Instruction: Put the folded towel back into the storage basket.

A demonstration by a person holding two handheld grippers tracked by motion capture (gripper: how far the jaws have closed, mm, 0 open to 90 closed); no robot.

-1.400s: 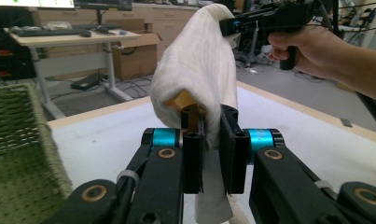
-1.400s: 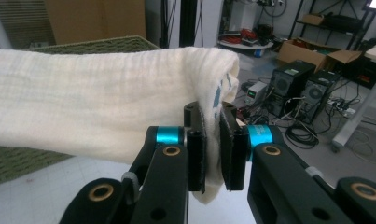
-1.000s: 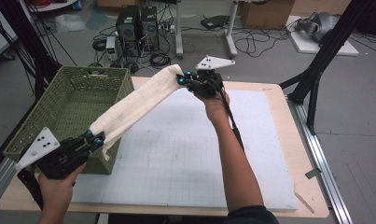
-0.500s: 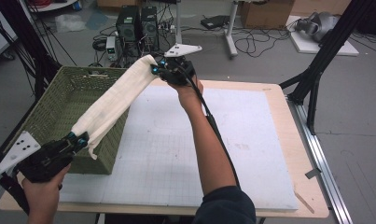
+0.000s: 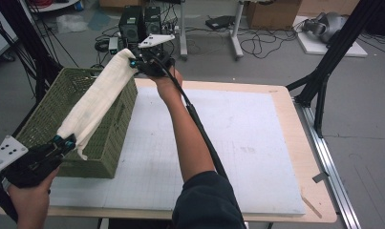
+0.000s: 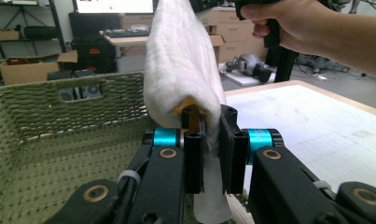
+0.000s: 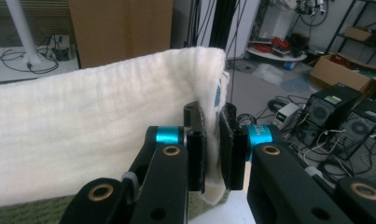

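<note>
A cream towel (image 5: pixel 97 98) is held stretched above the green woven basket (image 5: pixel 51 112) — one end pinched in the left gripper (image 5: pixel 63 141), jaws clamped on the cloth; the far end is pinched likewise by the right gripper (image 5: pixel 135 62), past the basket's far corner.

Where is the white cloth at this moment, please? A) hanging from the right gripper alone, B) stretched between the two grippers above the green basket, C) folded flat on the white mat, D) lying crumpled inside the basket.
B: the white cloth spans from the left gripper to the right gripper, each shut on one end, and it hangs above the green basket.
</note>
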